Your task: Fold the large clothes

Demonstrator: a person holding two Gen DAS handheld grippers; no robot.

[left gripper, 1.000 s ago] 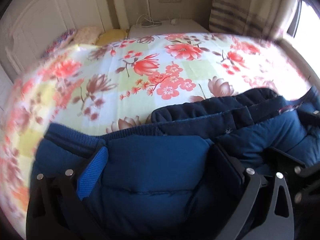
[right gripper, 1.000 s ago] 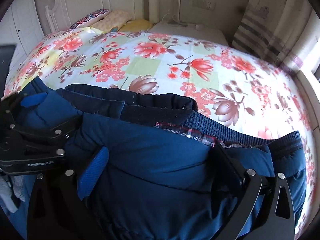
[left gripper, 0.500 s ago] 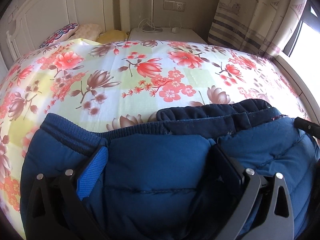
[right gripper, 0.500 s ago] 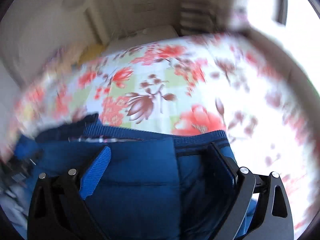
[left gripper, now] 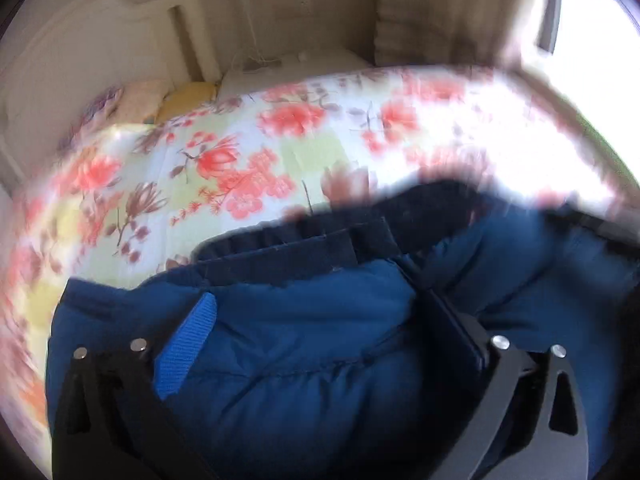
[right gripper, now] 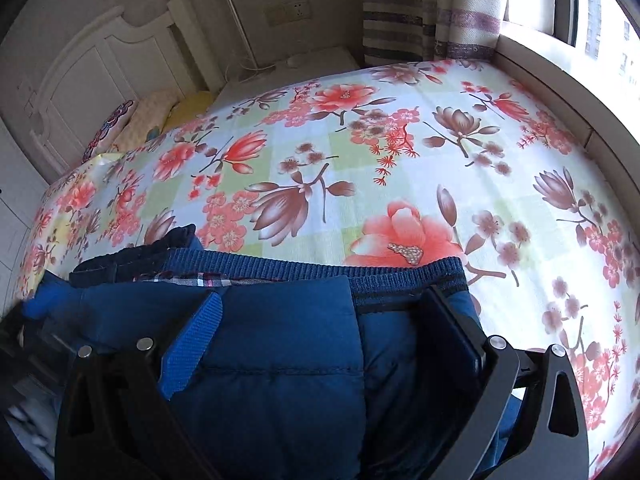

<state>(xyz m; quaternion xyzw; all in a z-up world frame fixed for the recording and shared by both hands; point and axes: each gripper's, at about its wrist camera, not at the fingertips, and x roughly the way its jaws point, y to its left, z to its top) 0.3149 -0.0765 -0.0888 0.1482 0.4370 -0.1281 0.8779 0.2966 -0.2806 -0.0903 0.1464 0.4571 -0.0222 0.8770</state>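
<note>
The left gripper (left gripper: 316, 320) has padded cloth of the blue jacket (left gripper: 312, 360) bunched between its jaws, apparently gripped. The right gripper (right gripper: 324, 320) likewise grips the jacket's ribbed hem (right gripper: 320, 266). The jacket hangs over the floral bed (right gripper: 360, 168), still bunched; folding looks early, with flattening left.

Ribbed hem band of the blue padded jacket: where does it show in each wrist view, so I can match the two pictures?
Left wrist view: the ribbed hem band is a blurred strip at centre-left, just beyond the left gripper.
Right wrist view: the band runs sharply across mid-frame, above the right gripper.
Shared landmark: the yellow pillow at the headboard.
</note>
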